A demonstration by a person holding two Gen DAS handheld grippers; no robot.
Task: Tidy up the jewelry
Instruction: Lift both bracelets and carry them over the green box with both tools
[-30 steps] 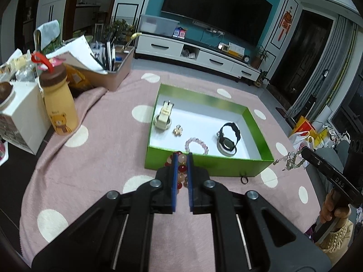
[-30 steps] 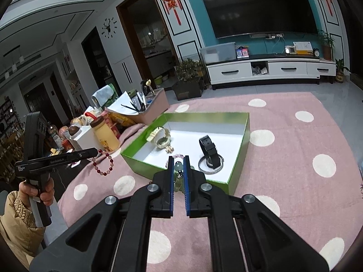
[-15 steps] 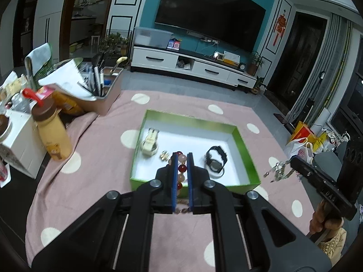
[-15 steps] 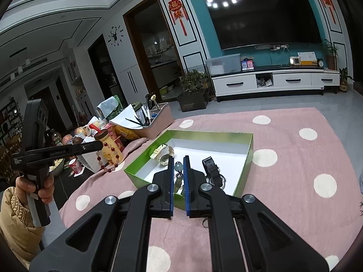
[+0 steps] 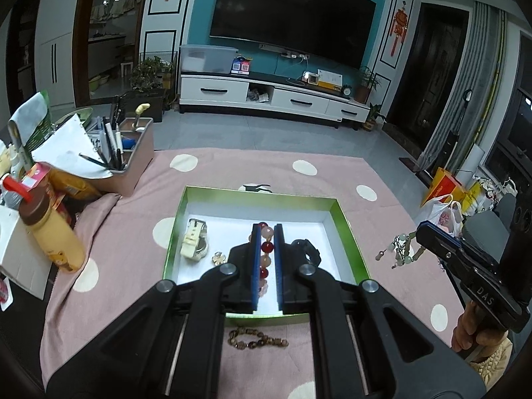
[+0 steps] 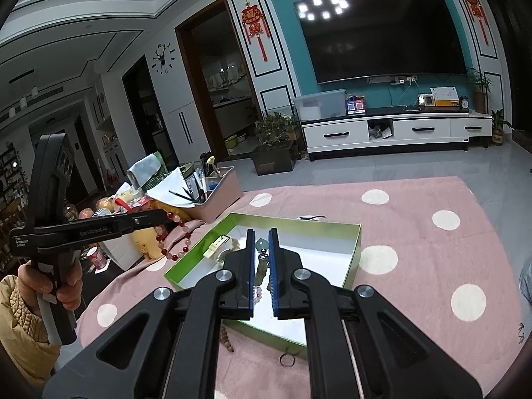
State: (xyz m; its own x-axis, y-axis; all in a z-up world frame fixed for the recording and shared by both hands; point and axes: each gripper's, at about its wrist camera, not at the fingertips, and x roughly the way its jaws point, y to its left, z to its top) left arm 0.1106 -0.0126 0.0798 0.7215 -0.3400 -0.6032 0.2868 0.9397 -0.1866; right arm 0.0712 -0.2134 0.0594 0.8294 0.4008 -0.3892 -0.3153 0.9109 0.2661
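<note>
Below my left hand-held gripper (image 5: pixel 266 229), clenched on the bead bracelet (image 5: pixel 265 256), lies the green box (image 5: pixel 345 229); my right hand-held gripper (image 6: pixel 260 232) grips a jade-bead chain (image 6: pixel 261 259).

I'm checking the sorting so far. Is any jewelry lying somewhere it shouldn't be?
Yes. A brown bracelet and a small ring lie on the pink cloth just outside the green box, near its front wall, while the watches sit inside. The two held pieces are not yet in the box.
</note>
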